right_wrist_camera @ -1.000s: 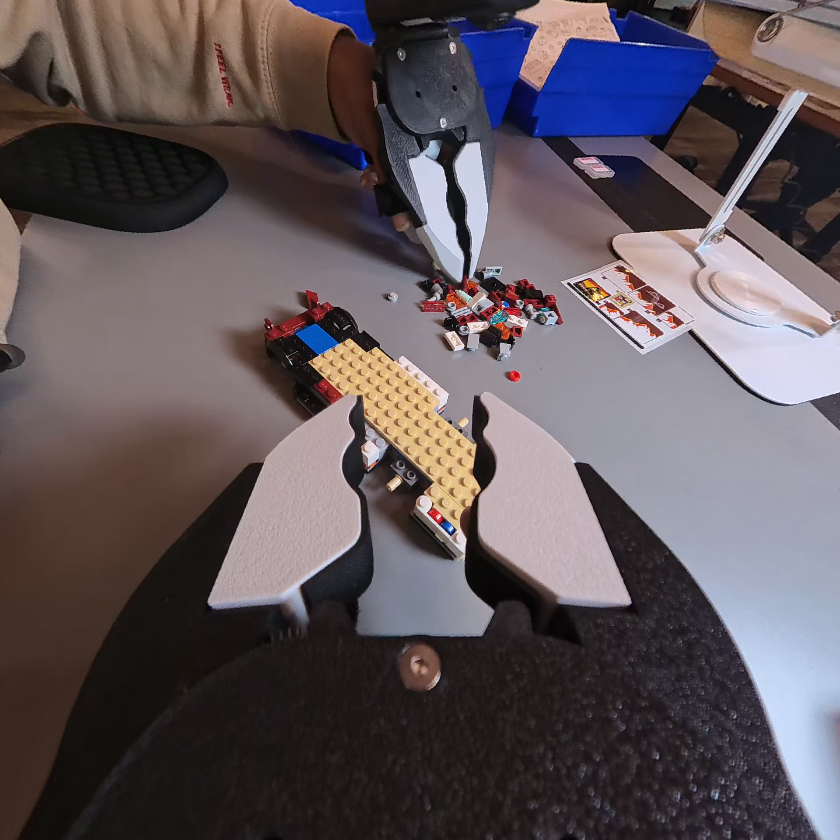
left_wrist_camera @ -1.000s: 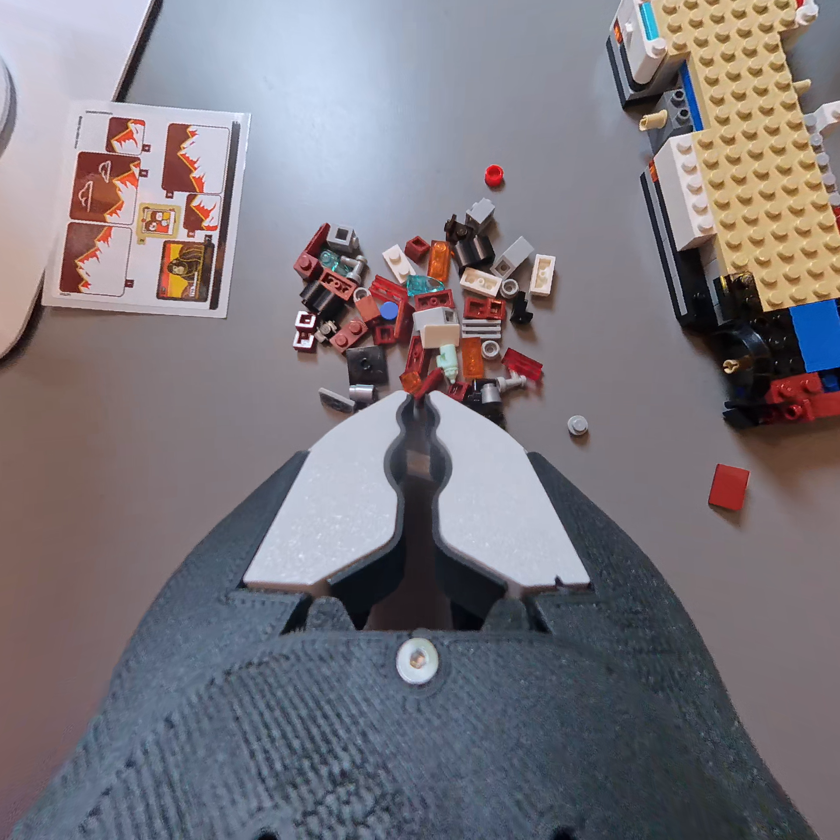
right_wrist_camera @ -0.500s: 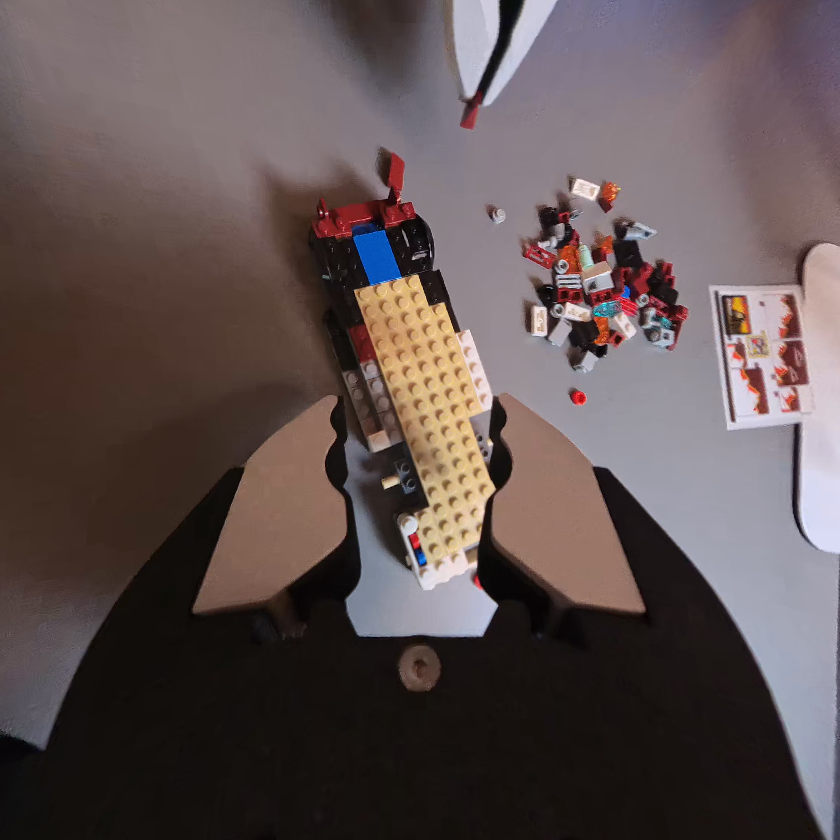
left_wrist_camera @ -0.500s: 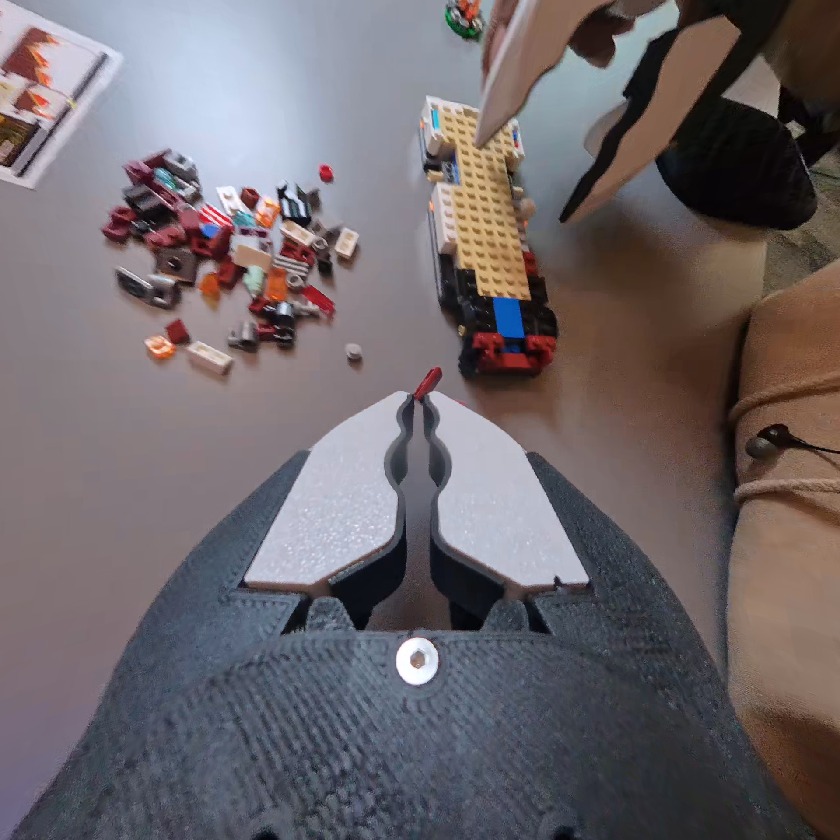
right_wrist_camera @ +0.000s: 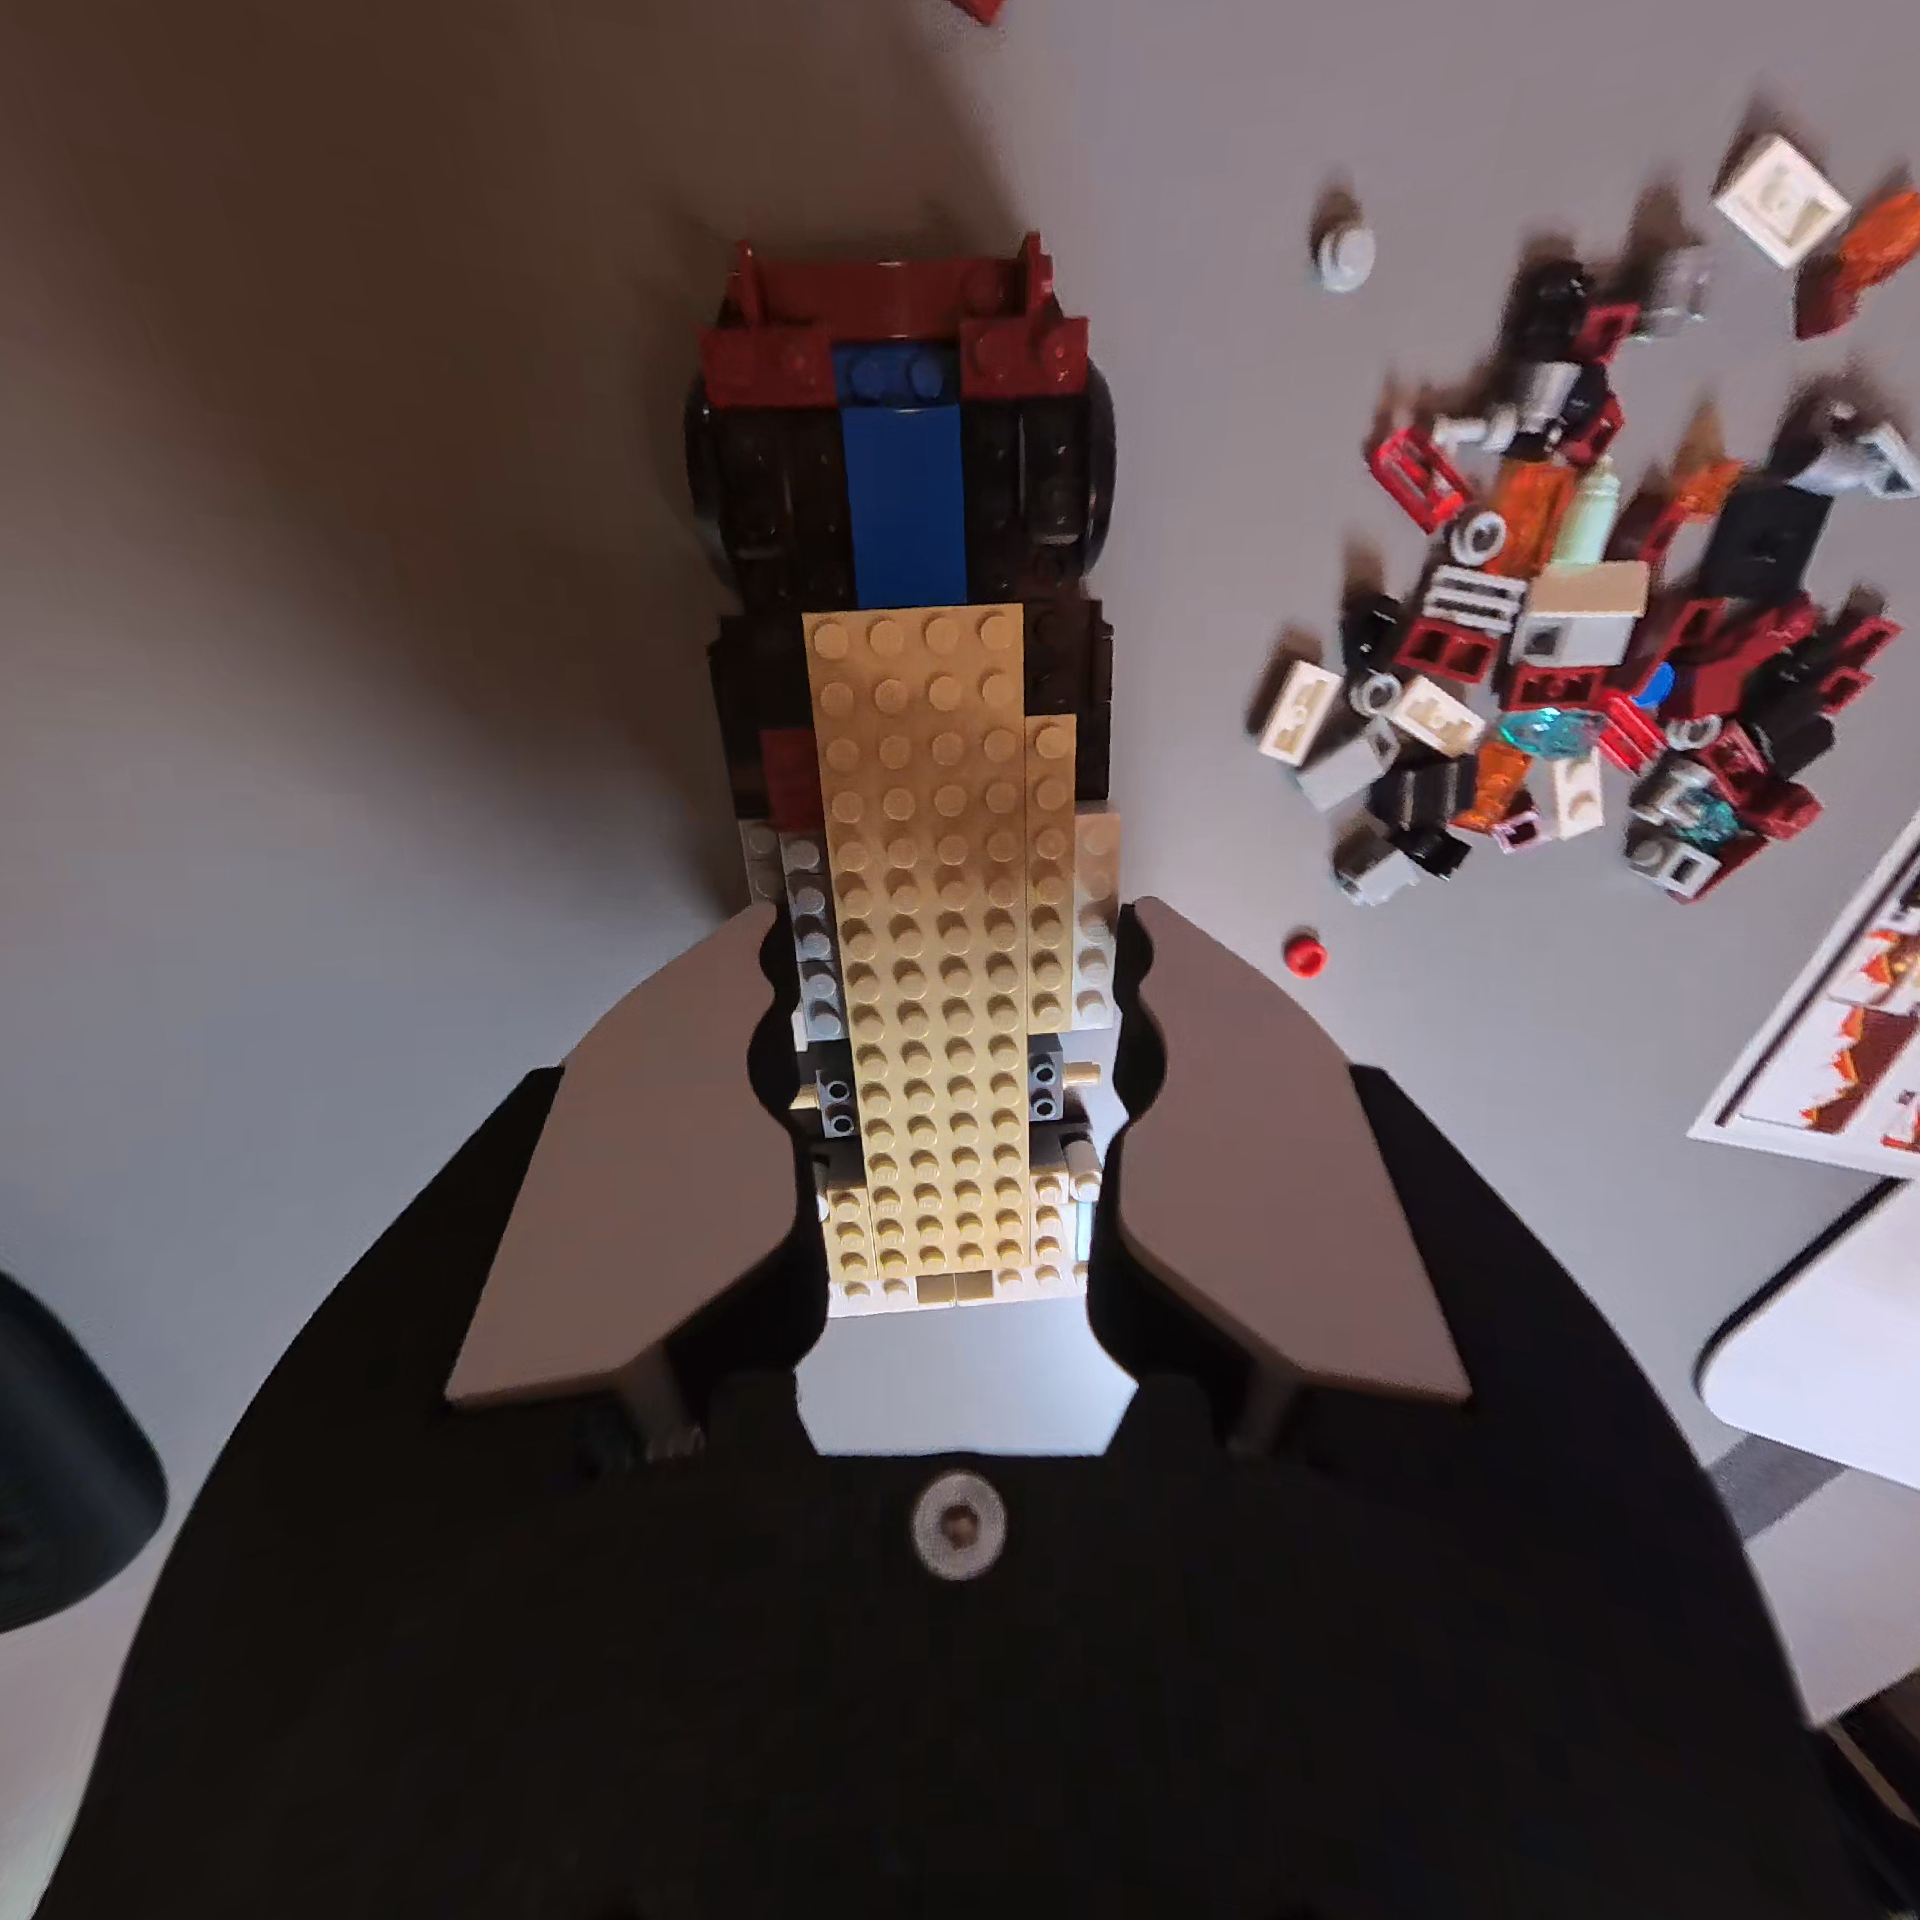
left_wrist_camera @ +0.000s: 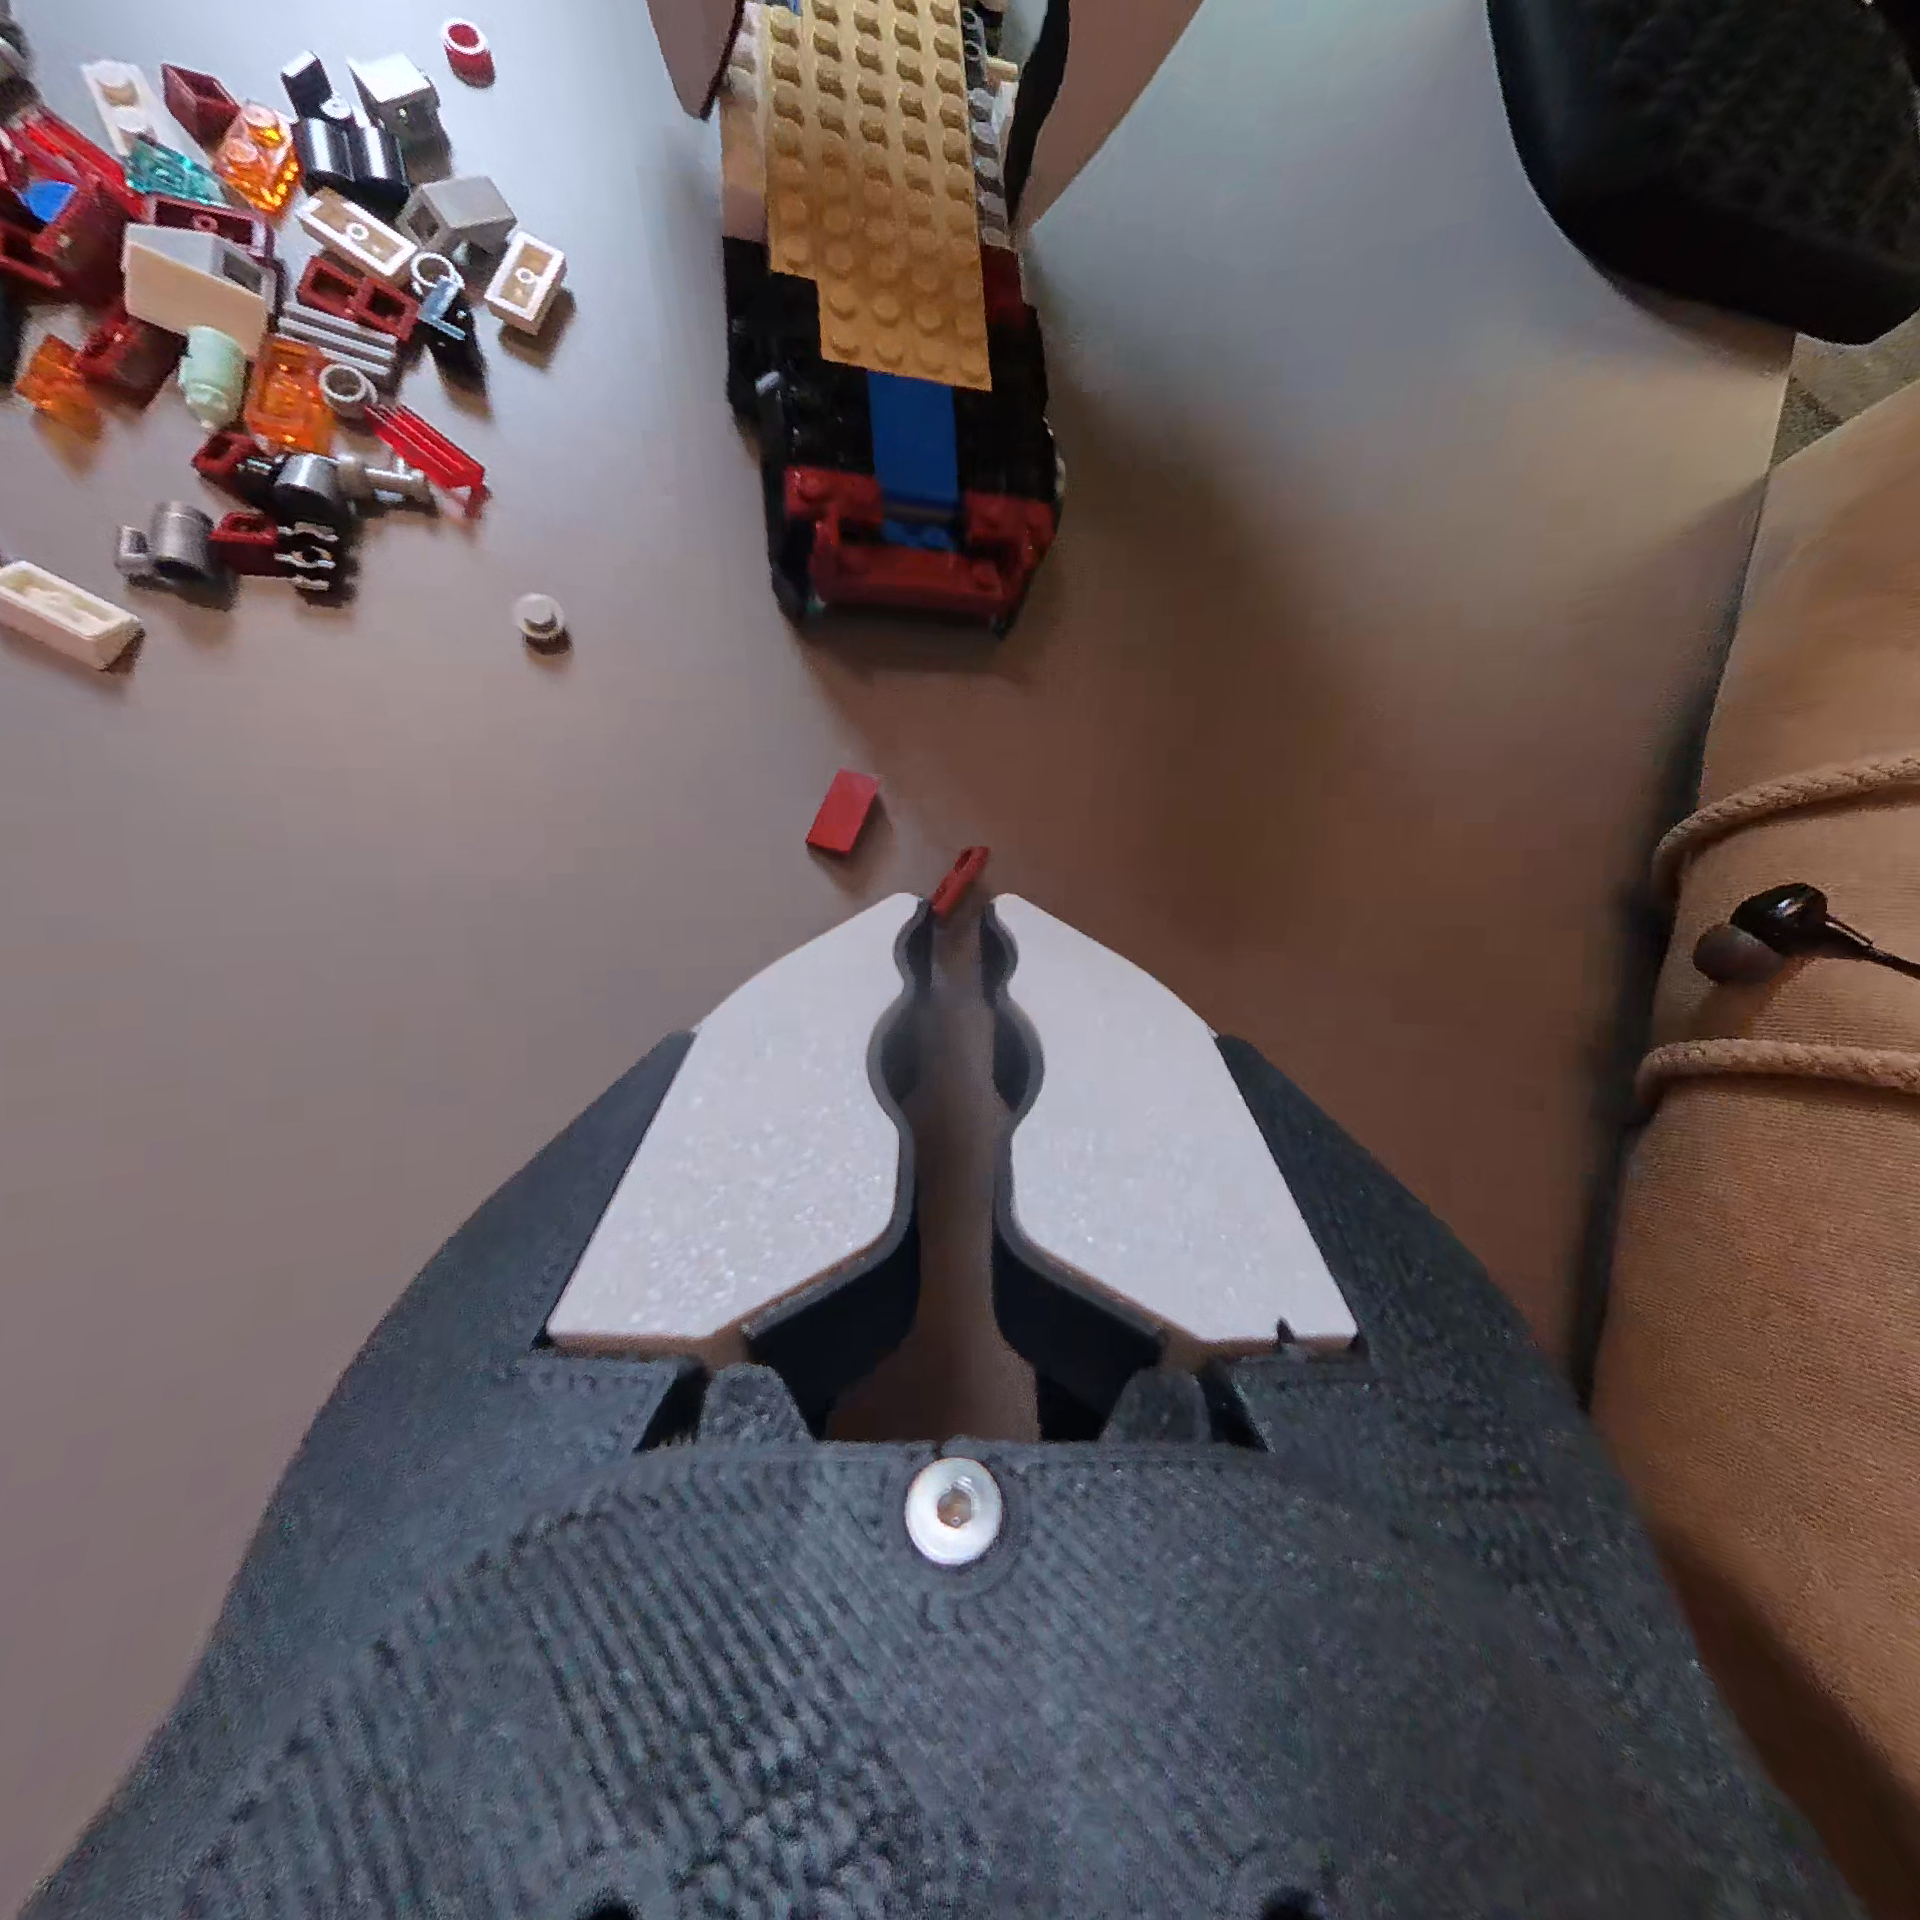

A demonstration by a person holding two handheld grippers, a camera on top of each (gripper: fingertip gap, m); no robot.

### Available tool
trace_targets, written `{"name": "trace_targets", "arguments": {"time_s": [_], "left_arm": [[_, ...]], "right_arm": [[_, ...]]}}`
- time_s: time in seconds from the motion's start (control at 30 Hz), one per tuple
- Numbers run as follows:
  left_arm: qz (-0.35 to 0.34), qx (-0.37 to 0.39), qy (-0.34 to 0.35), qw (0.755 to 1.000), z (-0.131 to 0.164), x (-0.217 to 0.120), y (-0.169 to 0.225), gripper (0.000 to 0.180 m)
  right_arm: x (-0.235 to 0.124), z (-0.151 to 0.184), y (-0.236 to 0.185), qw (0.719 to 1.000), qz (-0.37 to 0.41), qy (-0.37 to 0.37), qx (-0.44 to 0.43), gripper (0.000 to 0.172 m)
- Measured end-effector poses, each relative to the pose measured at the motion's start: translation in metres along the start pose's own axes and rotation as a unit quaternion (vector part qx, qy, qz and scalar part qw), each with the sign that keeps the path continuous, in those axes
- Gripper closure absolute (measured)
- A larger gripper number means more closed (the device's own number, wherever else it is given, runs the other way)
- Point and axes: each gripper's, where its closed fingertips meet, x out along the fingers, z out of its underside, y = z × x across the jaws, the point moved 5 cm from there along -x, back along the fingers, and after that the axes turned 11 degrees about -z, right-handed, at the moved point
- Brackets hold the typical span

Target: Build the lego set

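A: Down at centre frame, left claw (left_wrist_camera: 956, 904) just barely parted. Thin red sliver (left_wrist_camera: 958, 881) poking up at the tips, leaning on the left-hand fingertip (left_wrist_camera: 883, 920), with a visible gap on the other side.

B: So not pinched, by the look of it. Hovering over bare worktop (left_wrist_camera: 312, 935), flat red tile (left_wrist_camera: 844, 814) just above and left.

A: Over to the right claw (right_wrist_camera: 945, 914): spread wide, straddling the near end of the brick vehicle (right_wrist_camera: 935, 831), tan plate on top, blue and dark red at the far end.

B: Snug on both flanks, no daylight visible. Loose brick pile (right_wrist_camera: 1610, 675) upper right, sticker sheet (right_wrist_camera: 1849, 1039) at the right edge.
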Motion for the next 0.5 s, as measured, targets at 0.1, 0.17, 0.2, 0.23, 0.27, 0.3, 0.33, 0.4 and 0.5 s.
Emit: {"name": "trace_targets", "arguments": {"time_s": [0.1,0.17,0.2,0.23,0.27,0.3,0.33,0.4,0.5], "left_arm": [[-0.002,0.001,0.002,1.000,0.000,-0.001,-0.004,0.169],[-0.013,0.004,0.005,1.000,0.000,-0.003,-0.009,0.167],[-0.021,0.010,0.010,1.000,-0.002,-0.005,-0.011,0.166],[-0.028,0.017,0.018,0.999,-0.004,-0.008,-0.014,0.166],[-0.038,0.024,0.022,0.999,-0.006,-0.009,-0.017,0.166],[-0.047,0.032,0.026,0.998,-0.009,-0.009,-0.019,0.166],[-0.050,0.044,0.032,0.997,-0.012,-0.009,-0.020,0.165],[-0.060,0.068,0.036,0.995,-0.018,-0.004,-0.020,0.161],[-0.068,0.104,0.036,0.992,-0.026,0.009,-0.019,0.154]], "right_arm": [[-0.003,0.005,0.007,1.000,0.010,0.010,0.017,0.113],[-0.006,0.005,0.007,0.999,0.017,0.026,0.026,0.114],[-0.009,0.004,0.006,0.999,0.024,0.035,0.029,0.113],[-0.012,0.003,0.004,0.998,0.031,0.046,0.033,0.112],[-0.016,0.002,0.002,0.997,0.036,0.060,0.035,0.111],[-0.019,0.001,0.000,0.996,0.042,0.073,0.036,0.111],[-0.021,0.000,-0.002,0.995,0.047,0.083,0.037,0.110],[-0.021,0.000,-0.005,0.994,0.053,0.087,0.041,0.106],[-0.015,0.003,-0.003,0.994,0.059,0.077,0.043,0.100]]}}
